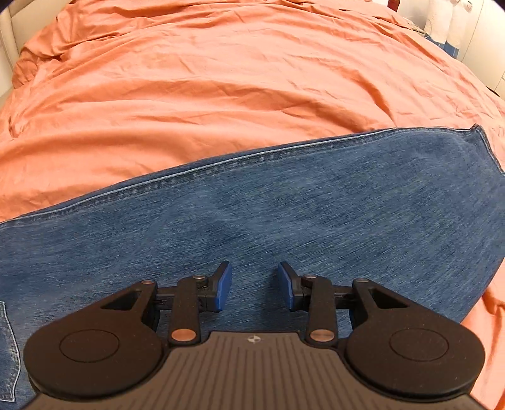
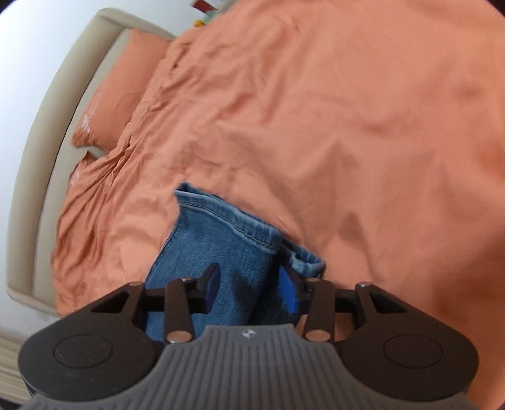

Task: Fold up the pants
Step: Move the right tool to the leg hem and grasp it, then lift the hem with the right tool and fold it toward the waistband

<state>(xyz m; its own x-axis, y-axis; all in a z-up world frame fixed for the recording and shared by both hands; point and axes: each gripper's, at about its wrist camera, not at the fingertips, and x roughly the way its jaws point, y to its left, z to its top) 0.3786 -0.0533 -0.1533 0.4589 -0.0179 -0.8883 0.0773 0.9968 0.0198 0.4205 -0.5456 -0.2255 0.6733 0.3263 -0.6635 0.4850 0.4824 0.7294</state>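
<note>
Blue denim pants [image 1: 284, 205] lie flat across the orange bedspread [image 1: 205, 94], leg running left to right with the hem at the right. My left gripper [image 1: 255, 287] is open just above the middle of the leg, nothing between its blue pads. In the right wrist view the leg end of the pants [image 2: 221, 239] with its stitched hem lies on the bedspread [image 2: 347, 126]. My right gripper [image 2: 249, 288] is open with the denim showing between its fingers; whether it touches the cloth I cannot tell.
An orange pillow [image 2: 116, 94] lies against the beige padded headboard [image 2: 47, 142] at the left of the right wrist view. White furniture [image 1: 442, 22] stands beyond the bed's far right corner.
</note>
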